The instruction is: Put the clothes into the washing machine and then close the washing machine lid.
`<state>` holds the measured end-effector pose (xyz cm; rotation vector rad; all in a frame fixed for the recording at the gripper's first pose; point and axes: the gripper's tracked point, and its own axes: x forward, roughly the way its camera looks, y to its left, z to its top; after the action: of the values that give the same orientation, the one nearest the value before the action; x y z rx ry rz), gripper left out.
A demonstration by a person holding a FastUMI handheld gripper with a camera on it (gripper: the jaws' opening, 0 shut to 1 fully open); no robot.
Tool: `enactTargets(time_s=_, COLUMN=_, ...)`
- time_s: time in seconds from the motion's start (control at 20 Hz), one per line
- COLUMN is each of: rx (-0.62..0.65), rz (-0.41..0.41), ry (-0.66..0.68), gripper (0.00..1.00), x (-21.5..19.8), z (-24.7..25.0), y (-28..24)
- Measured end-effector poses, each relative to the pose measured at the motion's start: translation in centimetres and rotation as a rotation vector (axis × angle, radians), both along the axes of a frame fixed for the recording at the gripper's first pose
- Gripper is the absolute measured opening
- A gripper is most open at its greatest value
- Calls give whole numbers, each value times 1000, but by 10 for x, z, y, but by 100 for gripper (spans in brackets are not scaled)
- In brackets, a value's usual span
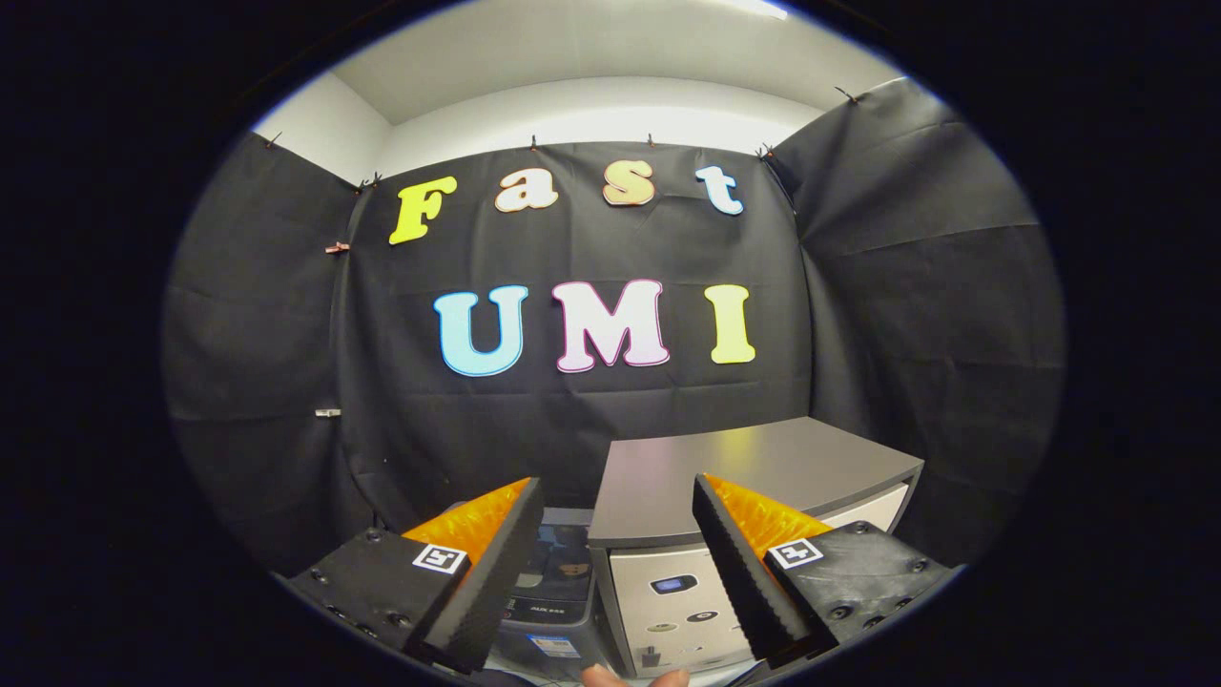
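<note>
My gripper (pixel 615 485) is open, its two fingers spread wide with nothing between them. Low down between the fingers and just beyond them stands a small dark grey appliance (pixel 553 596) with a label on its front, which looks like the washing machine. I see just its upper front; the left finger covers its left side. I cannot tell how its lid stands.
Right of the dark appliance stands a taller box (pixel 668 596) with a pale front, a small display and a flat grey top (pixel 754 468). Black cloth walls close the booth behind and on both sides. A person's fingertips (pixel 634 677) show at the very bottom.
</note>
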<state>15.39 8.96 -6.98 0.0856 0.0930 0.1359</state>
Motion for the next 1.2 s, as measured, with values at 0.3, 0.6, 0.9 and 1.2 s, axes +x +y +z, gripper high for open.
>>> enactTargets(time_s=0.3, rx=0, rz=-3, ry=18, gripper=99, x=3, z=-9, y=-1)
enactTargets(time_s=0.6, rx=1, rz=-10, ry=14, gripper=99, x=4, z=-7, y=-5)
enactTargets(time_s=0.9, rx=0, rz=-7, ry=6, gripper=99, x=1, z=-5, y=-5)
enactTargets(time_s=1.2, rx=6, rz=-7, ry=6, gripper=99, x=1, z=-6, y=-4)
